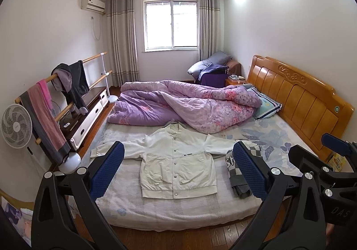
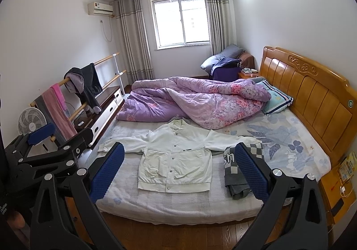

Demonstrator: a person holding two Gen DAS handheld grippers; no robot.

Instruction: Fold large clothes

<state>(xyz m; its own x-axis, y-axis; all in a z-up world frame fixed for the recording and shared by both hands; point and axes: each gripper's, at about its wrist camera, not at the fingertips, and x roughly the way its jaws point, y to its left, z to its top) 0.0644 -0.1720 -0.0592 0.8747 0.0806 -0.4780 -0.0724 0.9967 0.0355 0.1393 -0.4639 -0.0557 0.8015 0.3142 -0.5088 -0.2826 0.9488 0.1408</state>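
Observation:
A white button-up jacket lies flat, front up, sleeves spread, on the near part of the bed; it also shows in the right wrist view. A folded grey checked garment lies just right of it, seen too in the right wrist view. My left gripper is open and empty, held back from the bed's near edge. My right gripper is open and empty beside it, also short of the bed. The right gripper shows at the left view's right edge.
A rumpled purple floral quilt fills the far half of the bed, with a pillow by the wooden headboard. A clothes rack, fan and low cabinet stand left. Wooden floor lies below.

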